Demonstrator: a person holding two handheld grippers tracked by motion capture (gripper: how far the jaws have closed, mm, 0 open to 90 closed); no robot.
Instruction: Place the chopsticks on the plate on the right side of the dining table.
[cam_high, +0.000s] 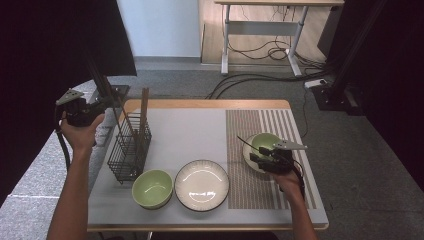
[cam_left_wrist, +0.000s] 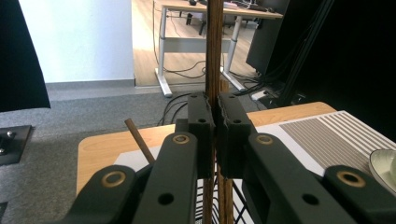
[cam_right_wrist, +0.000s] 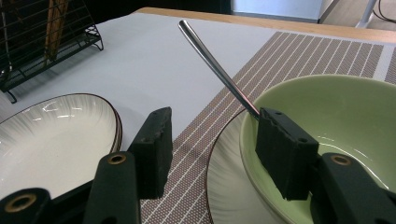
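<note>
Black jaws of my left gripper (cam_left_wrist: 215, 135) clamp upright wooden chopsticks (cam_left_wrist: 214, 51) above the wire rack (cam_high: 129, 150), tips cut off. My right gripper (cam_right_wrist: 212, 149) gapes over the green bowl (cam_right_wrist: 336, 116); its spoon (cam_right_wrist: 212, 65) bowl-end is hidden.

Wooden table (cam_high: 210, 104), a white mat (cam_high: 185, 132) and a striped mat (cam_high: 250, 190) on it, wire rack (cam_high: 129, 150), green bowl (cam_high: 152, 188), white plate (cam_high: 202, 184), plate under another green bowl (cam_high: 247, 155)
</note>
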